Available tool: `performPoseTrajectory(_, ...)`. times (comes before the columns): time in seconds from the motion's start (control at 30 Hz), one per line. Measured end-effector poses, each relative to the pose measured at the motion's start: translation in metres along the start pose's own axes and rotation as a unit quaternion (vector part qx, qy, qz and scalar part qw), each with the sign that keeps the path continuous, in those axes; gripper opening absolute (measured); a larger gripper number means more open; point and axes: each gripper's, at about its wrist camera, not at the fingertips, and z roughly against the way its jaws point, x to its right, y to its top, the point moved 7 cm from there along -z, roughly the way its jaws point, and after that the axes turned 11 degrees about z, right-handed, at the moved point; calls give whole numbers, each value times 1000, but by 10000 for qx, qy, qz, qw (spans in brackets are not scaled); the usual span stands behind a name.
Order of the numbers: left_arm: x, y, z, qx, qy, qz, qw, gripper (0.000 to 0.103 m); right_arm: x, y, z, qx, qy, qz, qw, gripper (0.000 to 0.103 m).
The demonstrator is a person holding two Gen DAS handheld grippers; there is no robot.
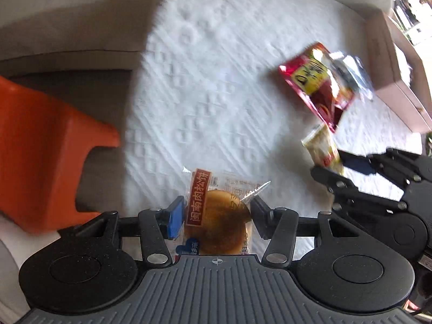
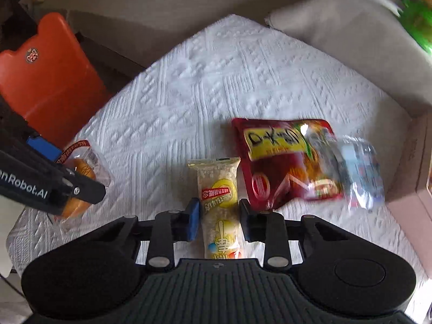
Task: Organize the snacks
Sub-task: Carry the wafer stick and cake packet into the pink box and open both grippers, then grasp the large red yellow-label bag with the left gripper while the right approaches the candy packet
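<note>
My left gripper (image 1: 217, 216) is shut on a round brown pastry in a clear wrapper (image 1: 220, 216), held over the white textured cloth (image 1: 216, 81). It also shows in the right wrist view (image 2: 78, 178). My right gripper (image 2: 220, 216) is shut on a long yellow-and-clear snack bar packet (image 2: 220, 197), seen from the left wrist view as well (image 1: 322, 148). A red snack bag (image 2: 283, 162) and a clear blue-white packet (image 2: 359, 172) lie on the cloth to the right.
An orange plastic stool (image 2: 48, 75) stands left of the cloth. A pink box (image 1: 399, 81) sits along the right edge. Beige cushions (image 2: 351, 32) and cardboard lie behind the cloth.
</note>
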Motion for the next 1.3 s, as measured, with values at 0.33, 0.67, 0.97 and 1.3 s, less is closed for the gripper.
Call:
performPoseTrajectory(0.33,117,-39,-2,-72,-594,-939,9938,58,86,-110,78,-90,-589,-1830,9813,29)
performPoseTrajectory(0.67,259,-12,49,903,-1292,-1755,9718,58,166,-151,196,948,-1164,-2650,9525,29)
performPoseTrajectory(0.97,372,80,49,1194,-1870,-1588,9620,57,212,-169,224,1357,-1328,-2936,9369,29)
performPoseTrajectory(1.3,288,85,44,1659,-1395,-914,9719,57,244,-162,220,1575,-1026,-3225,9277,29)
